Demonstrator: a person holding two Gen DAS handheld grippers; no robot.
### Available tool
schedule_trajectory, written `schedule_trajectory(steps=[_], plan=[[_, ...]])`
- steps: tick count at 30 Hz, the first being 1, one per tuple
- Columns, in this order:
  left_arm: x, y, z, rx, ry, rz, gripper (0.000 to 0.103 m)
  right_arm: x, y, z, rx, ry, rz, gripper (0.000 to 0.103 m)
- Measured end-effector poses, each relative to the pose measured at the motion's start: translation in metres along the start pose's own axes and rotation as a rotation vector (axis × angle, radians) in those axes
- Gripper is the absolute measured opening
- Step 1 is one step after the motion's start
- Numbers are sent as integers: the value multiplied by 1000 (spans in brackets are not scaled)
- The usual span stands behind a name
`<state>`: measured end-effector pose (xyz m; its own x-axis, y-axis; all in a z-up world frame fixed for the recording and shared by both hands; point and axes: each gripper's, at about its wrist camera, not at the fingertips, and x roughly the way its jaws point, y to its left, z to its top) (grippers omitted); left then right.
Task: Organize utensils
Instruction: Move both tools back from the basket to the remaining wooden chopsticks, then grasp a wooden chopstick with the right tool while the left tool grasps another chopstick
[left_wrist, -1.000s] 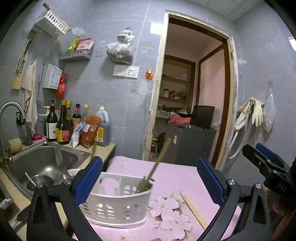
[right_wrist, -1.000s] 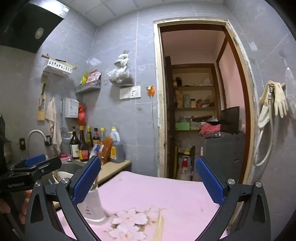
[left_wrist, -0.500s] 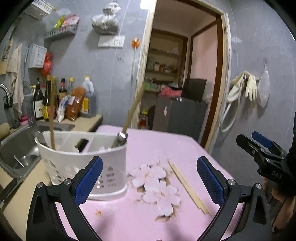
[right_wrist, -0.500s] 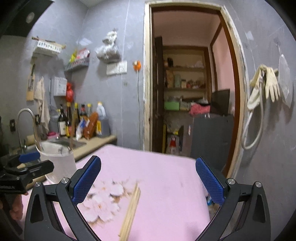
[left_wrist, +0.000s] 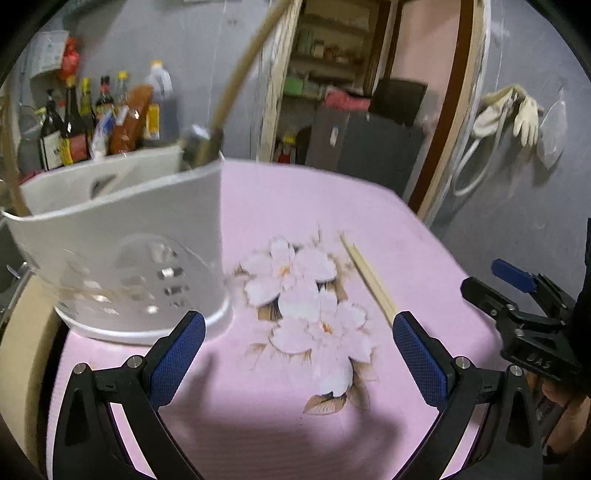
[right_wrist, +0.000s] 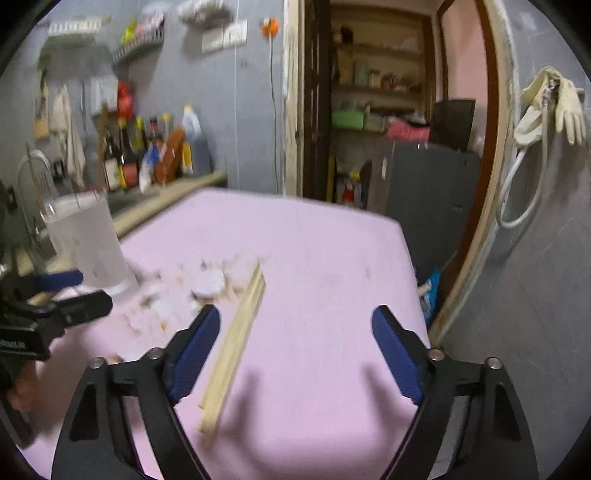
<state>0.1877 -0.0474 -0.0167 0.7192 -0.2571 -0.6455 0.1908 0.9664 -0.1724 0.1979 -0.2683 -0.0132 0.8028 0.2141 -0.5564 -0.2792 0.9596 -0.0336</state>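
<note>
- The pair of pale wooden chopsticks (right_wrist: 236, 339) lies flat on the pink flower-printed cloth of the worktop (right_wrist: 325, 258). Its near end sits just inside the left finger of the right tongs (right_wrist: 295, 354), which are spread wide and hold nothing.
- The likely next step is a pickup of that pair. The sticks lie off-centre between the fingers, so closing from here could catch only one stick or push both sideways.
- Thin sticks flat on a soft cloth give little to bite on. The fingertips might pinch the fabric and drag it, and anything standing on it would shift too.
- The left tongs (left_wrist: 299, 354) are also wide apart and empty. They hang low over the flower print, between the white perforated plastic utensil holder (left_wrist: 122, 254) and the chopsticks (left_wrist: 367, 278).
- The holder stands near the worktop's left edge and already carries a long wooden-handled utensil (left_wrist: 236, 77) leaning out of the top. A stick brought in low might knock that handle or tip the light holder towards the edge.
- The two tongs are near each other over a small worktop, so a reach towards the holder would have to pass the left one.
- Beyond the holder is a row of dark glass sauce bottles (left_wrist: 70, 125) on the counter. An open wooden doorway (right_wrist: 388, 103) stands behind, and cream rubber gloves (right_wrist: 554, 107) hang on the grey wall to the right. None of these block the pickup.
- Both views are blurred, so whether the sticks lie perfectly side by side cannot be told.
</note>
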Motion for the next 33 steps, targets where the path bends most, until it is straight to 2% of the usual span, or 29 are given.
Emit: schedule_trajectory(steps=[2,7,15,25,27,29,31,33], plan=[[8,1,-2,1,27,-2,99,8,0,-4,-4,49,8,69],[21,2,-3,8,70,36,99,23,2,-17,-16,152,59,59],[29,7,-4,-8,116,25,99,38,20,-22,-98,244,82,57],[33,5,7,-14,154,-24,98,52,23,-19,-145,273,48,56],[34,4,8,-11,156,-31,95,53,25,-18,-169,273,33,52],[36,0,9,-4,168,-42,90,52,19,-16,-161,266,26,36],[39,-3,9,10,183,-58,80,52,13,-15,-145,261,15,23],[45,-10,11,29,204,-82,73,50,5,-15,-123,257,22,19]])
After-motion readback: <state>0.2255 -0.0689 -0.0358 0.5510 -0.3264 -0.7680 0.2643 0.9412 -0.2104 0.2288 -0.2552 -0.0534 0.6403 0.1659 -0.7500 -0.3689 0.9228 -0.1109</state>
